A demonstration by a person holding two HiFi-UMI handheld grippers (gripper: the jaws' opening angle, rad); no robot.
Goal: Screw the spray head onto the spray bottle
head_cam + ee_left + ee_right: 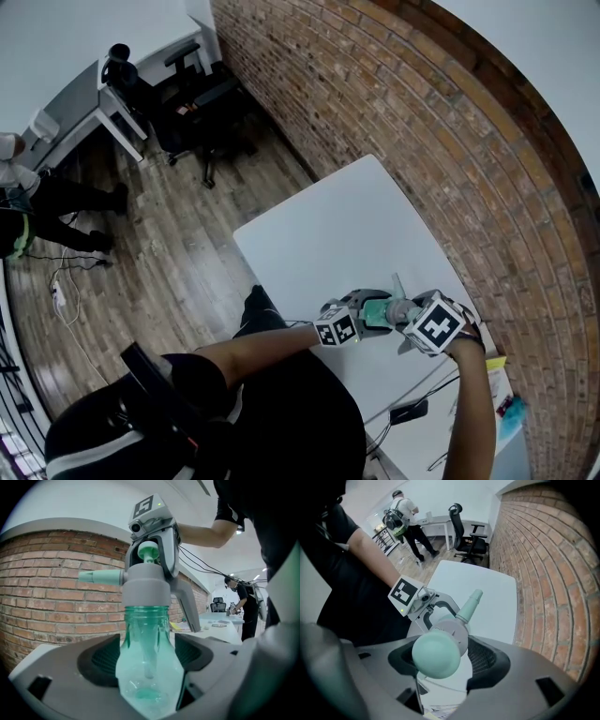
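The clear green spray bottle [149,667] stands upright between the jaws of my left gripper [146,654], which is shut on its body. The grey spray head [146,587] sits on the bottle's neck, its pale green nozzle [99,577] pointing left. From above, my right gripper [440,663] is shut on the spray head [457,631], with the green pump knob [435,656] right under the camera. In the head view both grippers meet over the white table [328,234], left gripper [358,319] and right gripper [410,317] on either side of the bottle [380,312].
A brick wall [450,159] runs along the table's far side. Cables and a small dark device [409,411] lie near the table's edge beside my right arm. Black office chairs [197,108] and a standing person [28,216] are far off on the wooden floor.
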